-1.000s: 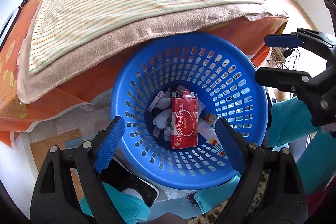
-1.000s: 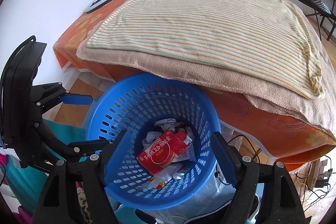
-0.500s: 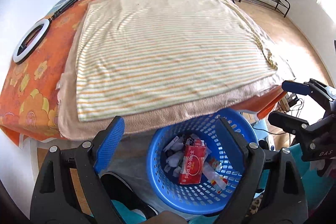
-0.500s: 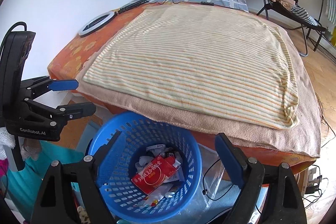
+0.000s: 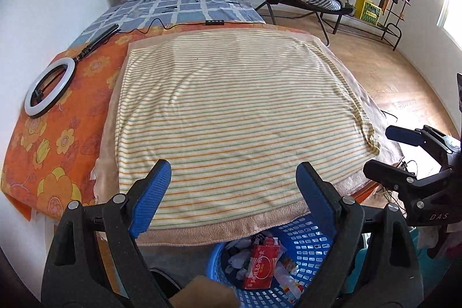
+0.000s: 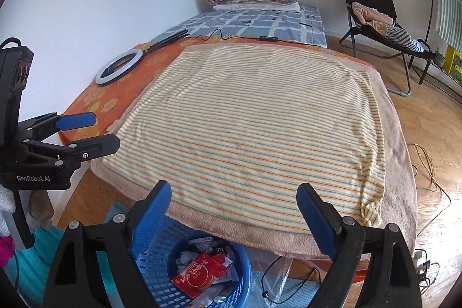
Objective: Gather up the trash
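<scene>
A bed [image 5: 72, 117] fills the room, its striped blanket [image 5: 231, 117] bare of litter. Both my grippers — left gripper [image 5: 234, 189], right gripper [image 6: 234, 201] — hang empty, jaws apart; the right's have just been opening. The trash sits in the blue basket [image 6: 161, 279] below. I'd scan the floor before reaching — nothing obvious remains.

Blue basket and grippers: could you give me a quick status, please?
Left gripper open, empty. Right gripper open, empty. Blue basket holds red packet and crumpled paper. Striped blanket bare.
</scene>
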Available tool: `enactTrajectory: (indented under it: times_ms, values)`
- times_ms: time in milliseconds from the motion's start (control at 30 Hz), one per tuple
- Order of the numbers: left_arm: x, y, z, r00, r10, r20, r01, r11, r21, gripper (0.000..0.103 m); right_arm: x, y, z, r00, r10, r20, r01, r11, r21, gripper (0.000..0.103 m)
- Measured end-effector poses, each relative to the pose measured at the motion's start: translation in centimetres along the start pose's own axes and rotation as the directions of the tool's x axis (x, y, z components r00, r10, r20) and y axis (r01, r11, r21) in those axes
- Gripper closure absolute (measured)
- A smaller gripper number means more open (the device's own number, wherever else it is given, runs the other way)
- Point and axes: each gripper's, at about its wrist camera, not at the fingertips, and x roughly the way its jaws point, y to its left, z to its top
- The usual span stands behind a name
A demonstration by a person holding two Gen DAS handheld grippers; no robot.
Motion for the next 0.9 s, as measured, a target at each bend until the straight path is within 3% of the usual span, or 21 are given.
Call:
enactTrajectory:
  times_ms: [67,167,367,600,767,900]
  values:
    - [0.2,0.0,0.7,1.0,0.004,0.006,-0.004,1.0,0.002,0.011,0.1,-0.4,0.9,1.0,-0.009,0.015,0.008,1.0,0.013,0.012]
    - [0.5,0.1,1.4,0.999,0.011,0.03,-0.011,1.0,0.0,0.001,0.3,-1.3,1.8,0.999,-0.019,0.047,0.017,0.999,0.042,0.0]
    - [2.1,0.8,2.2,1.0,0.009,0.018,-0.009,0.999,-0.034,0.001,0.9,-2.5,3.1,0.995,-0.043,0.089,0.037,0.997,0.067,0.0]
    - [3.4,1.1,2.5,1.0,0.012,0.008,-0.011,0.998,-0.066,0.001,1.6,-3.7,4.0,0.996,-0.016,0.092,0.006,0.995,0.104,0.0]
    - [4.5,1.4,2.3,0.998,-0.037,-0.041,0.032,0.993,-0.116,0.001,2.3,-4.2,4.3,0.996,-0.029,0.085,0.018,0.992,0.124,0.0]
    - [4.7,1.3,2.0,0.998,-0.036,-0.049,0.03,0.992,-0.119,0.001,2.3,-4.4,4.4,0.995,-0.035,0.093,0.022,0.991,0.136,0.0]
